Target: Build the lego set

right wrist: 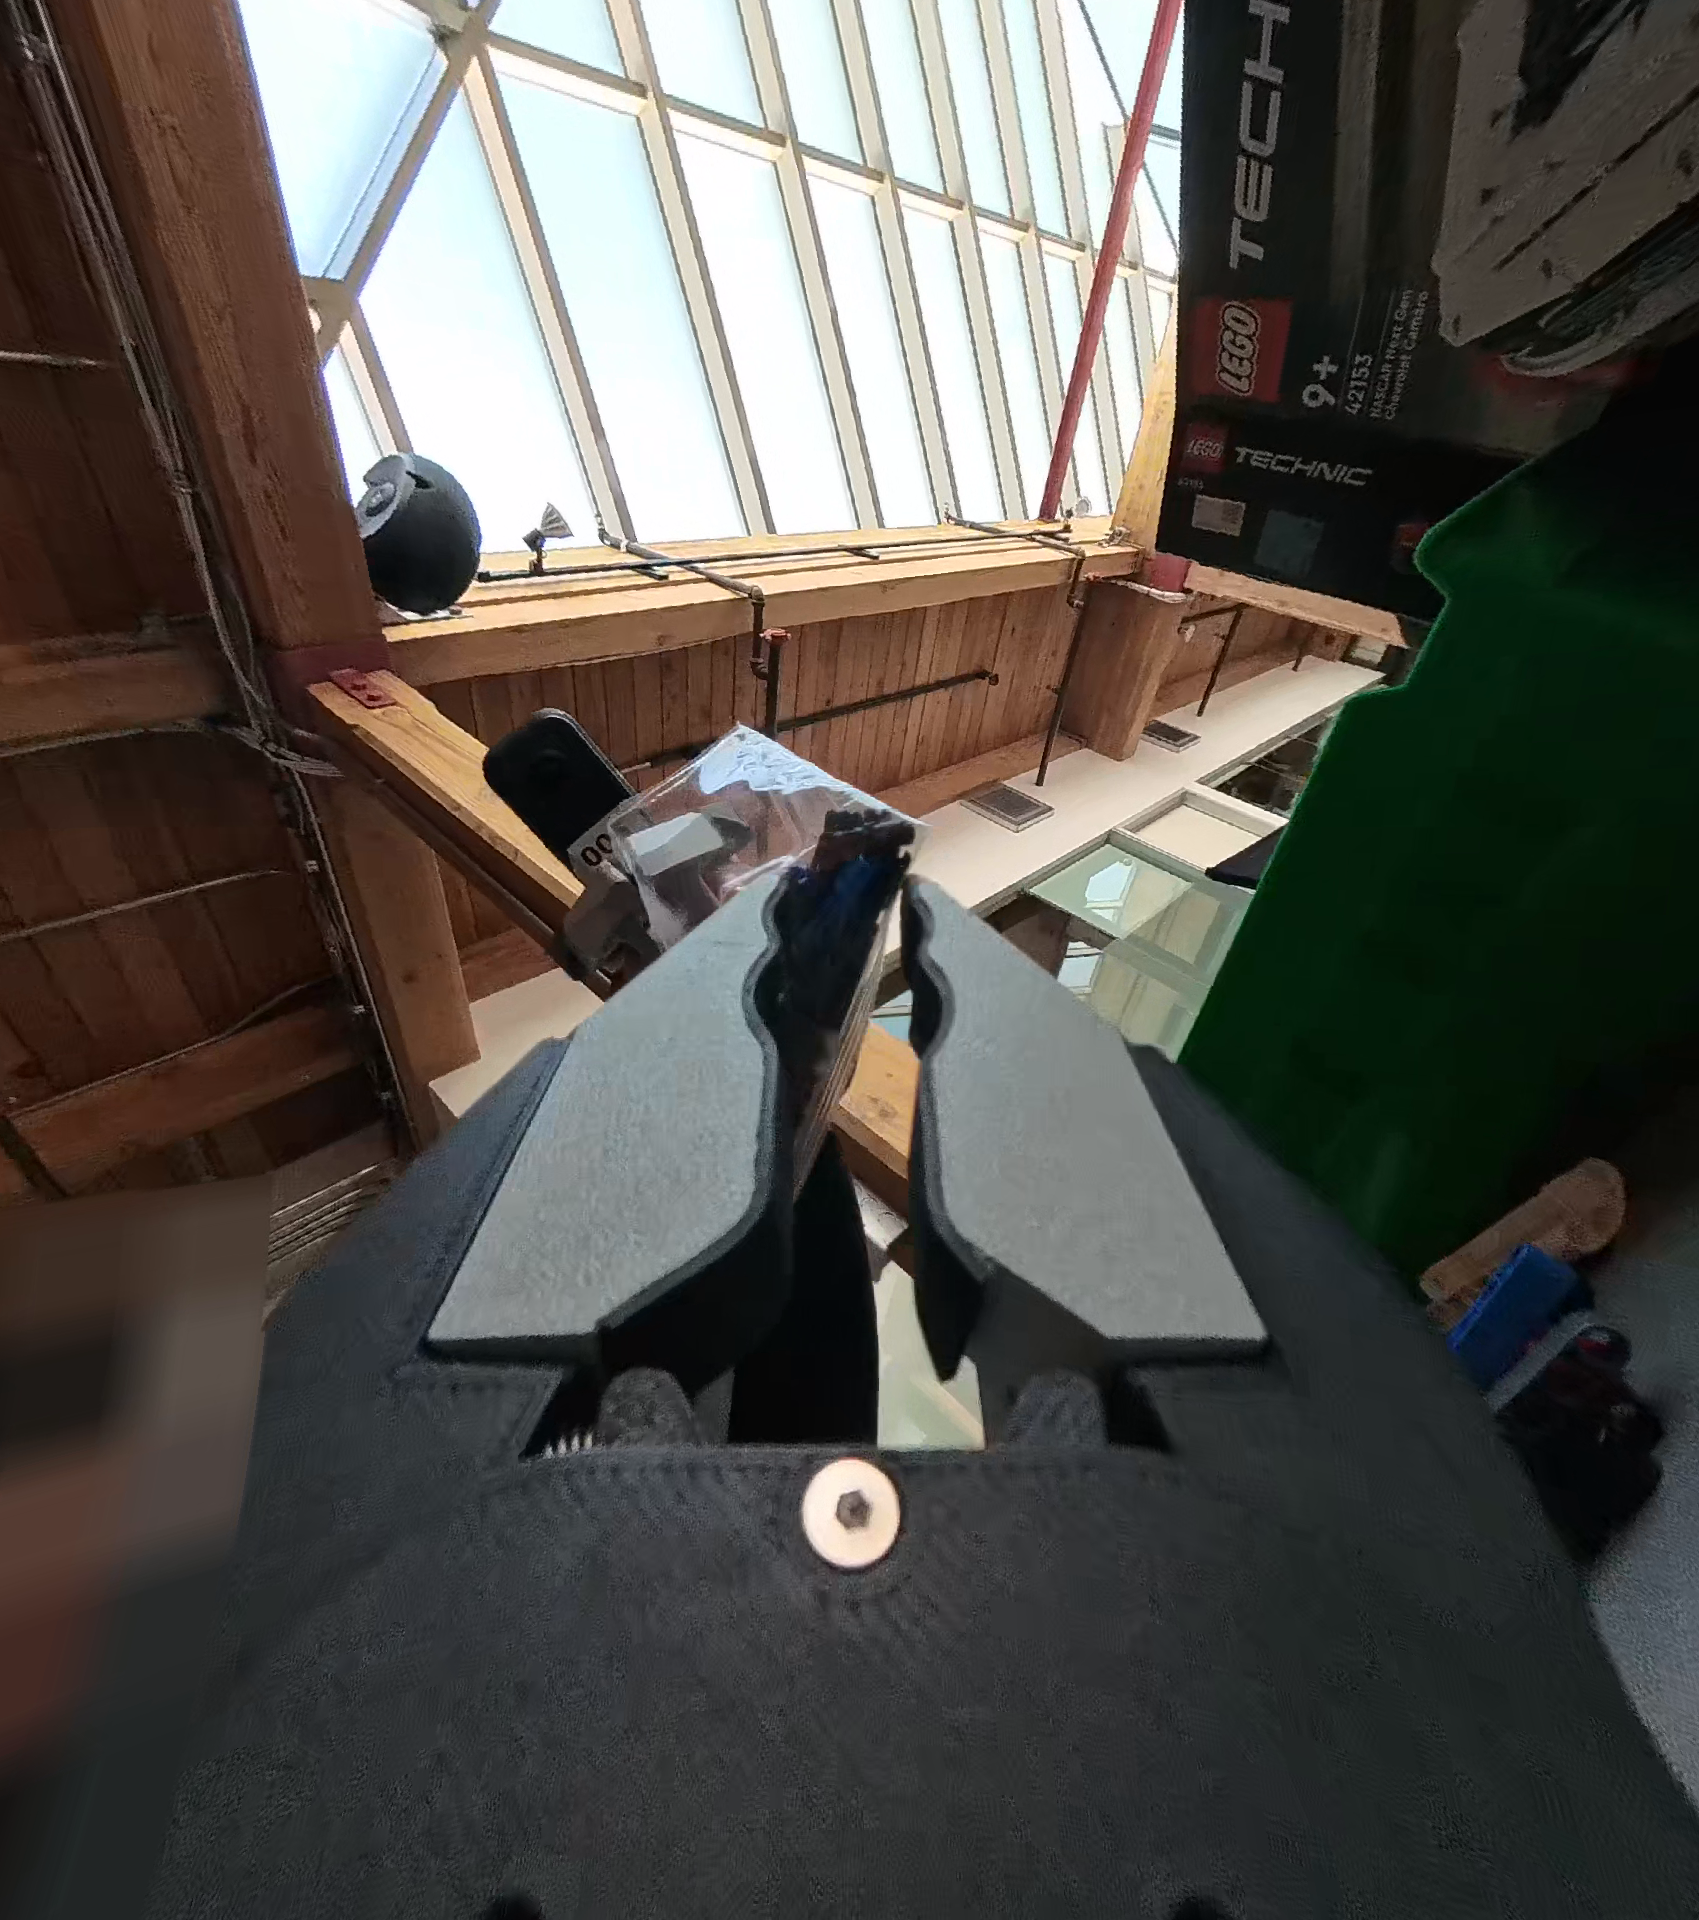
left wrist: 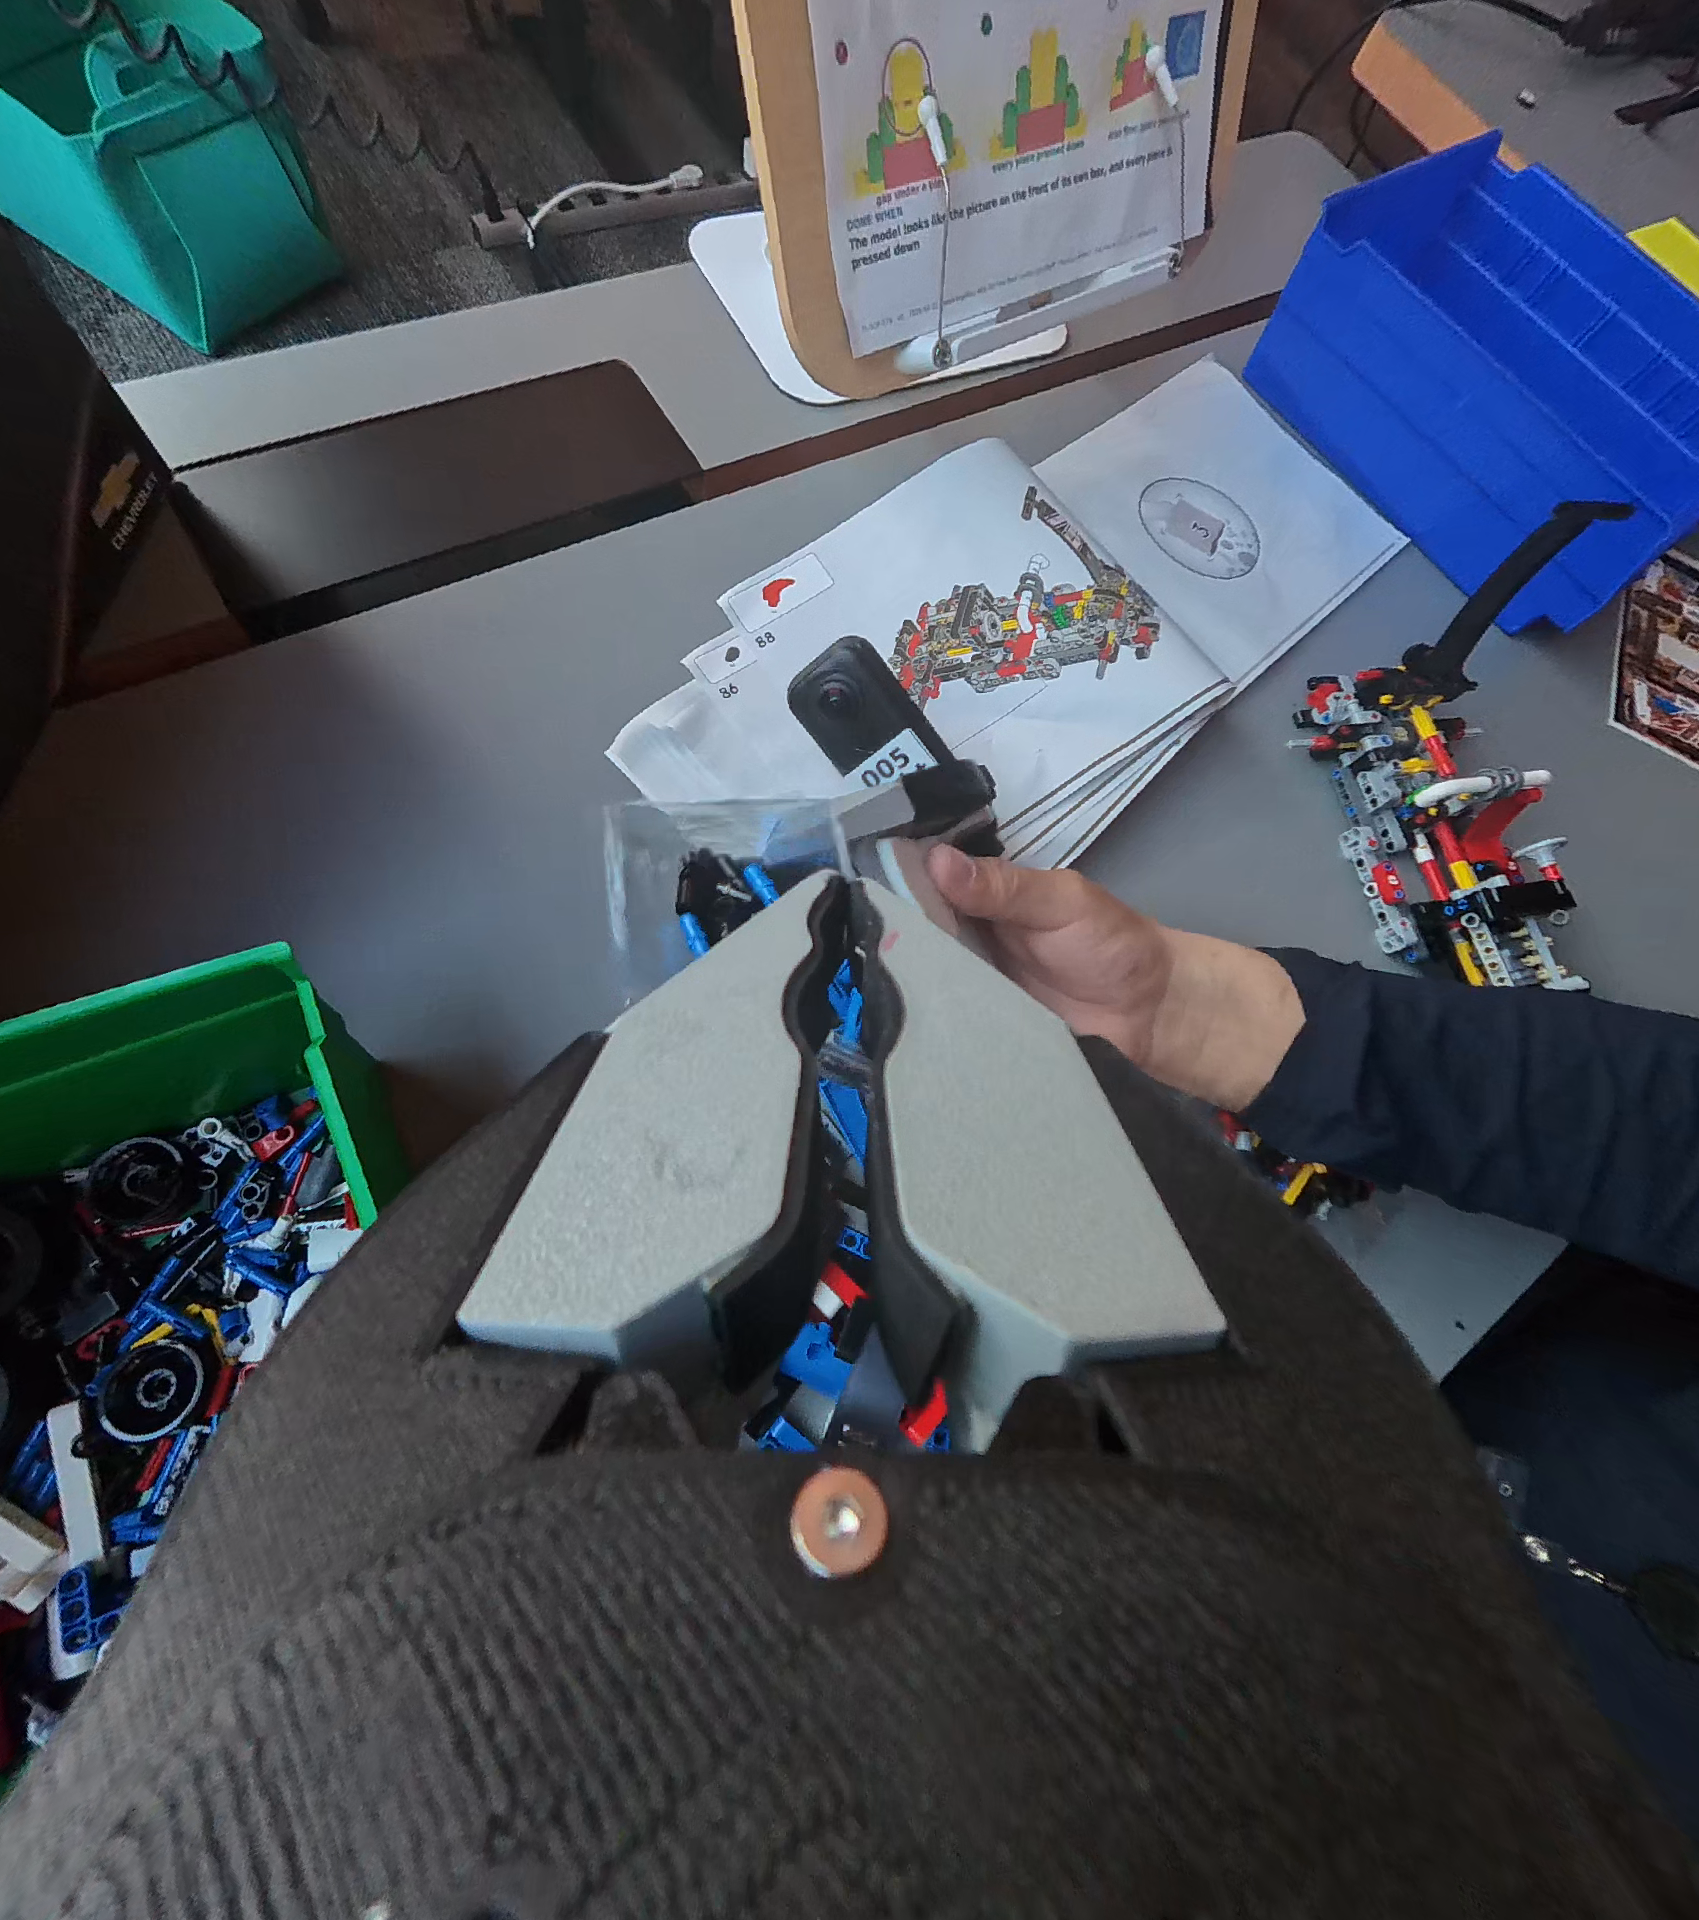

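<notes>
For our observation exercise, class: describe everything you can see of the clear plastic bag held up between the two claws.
The clear plastic bag is small, glossy and crinkled, with blue and black building pieces bunched inside. It hangs in the air above the grey table, not resting on it. The left claw is shut on its edge. The right claw has the bag between its fingers with a visible gap on one side. Its top is flat and empty.

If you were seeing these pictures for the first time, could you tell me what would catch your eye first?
Probably the clear plastic bag of blue and black pieces, pinched by the shut left gripper above the grey table. Next, the green bin heaped with loose building pieces at lower left, and the half-built model beside the open instruction booklet.
</notes>
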Tool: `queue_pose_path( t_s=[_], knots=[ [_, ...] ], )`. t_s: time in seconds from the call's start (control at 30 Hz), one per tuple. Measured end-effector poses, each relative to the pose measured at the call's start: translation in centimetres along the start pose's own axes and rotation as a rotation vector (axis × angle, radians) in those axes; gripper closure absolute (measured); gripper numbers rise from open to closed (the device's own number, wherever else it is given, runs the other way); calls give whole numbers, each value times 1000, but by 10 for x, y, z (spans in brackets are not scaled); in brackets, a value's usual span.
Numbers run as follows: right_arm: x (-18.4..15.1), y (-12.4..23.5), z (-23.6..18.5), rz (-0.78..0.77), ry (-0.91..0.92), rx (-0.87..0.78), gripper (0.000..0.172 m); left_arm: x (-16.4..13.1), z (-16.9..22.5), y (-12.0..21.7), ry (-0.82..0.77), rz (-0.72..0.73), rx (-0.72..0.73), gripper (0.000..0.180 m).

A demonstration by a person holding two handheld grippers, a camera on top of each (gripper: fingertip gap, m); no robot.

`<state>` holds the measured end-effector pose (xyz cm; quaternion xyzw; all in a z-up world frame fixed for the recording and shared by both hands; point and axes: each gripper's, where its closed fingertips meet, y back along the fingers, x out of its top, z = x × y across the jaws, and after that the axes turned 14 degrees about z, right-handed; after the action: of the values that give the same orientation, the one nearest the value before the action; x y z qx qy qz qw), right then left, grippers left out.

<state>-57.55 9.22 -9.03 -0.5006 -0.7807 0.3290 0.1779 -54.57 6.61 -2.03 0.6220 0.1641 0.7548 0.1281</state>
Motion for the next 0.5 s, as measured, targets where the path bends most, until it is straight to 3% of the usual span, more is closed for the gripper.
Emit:
queue_pose_path(
  t_s=[0.1, 0.17, 0.33, 0.5],
  knots=[
    [3, -2, -12, 27, -20, 57, 172, -3, -5, 3, 6, -4, 18, 180],
    [7, -1, -19, 49, -22, 74, 172, -7, -8, 5, 16, -5, 27, 180],
    [17, 4, -10, 31, 150, -95, 172, -30, -26, 3, 51, -26, 80, 180],
    [35, 10, 5, -7, 272, -300, 172, -76, -44, -20, 97, -56, 132, 180]
  ],
)
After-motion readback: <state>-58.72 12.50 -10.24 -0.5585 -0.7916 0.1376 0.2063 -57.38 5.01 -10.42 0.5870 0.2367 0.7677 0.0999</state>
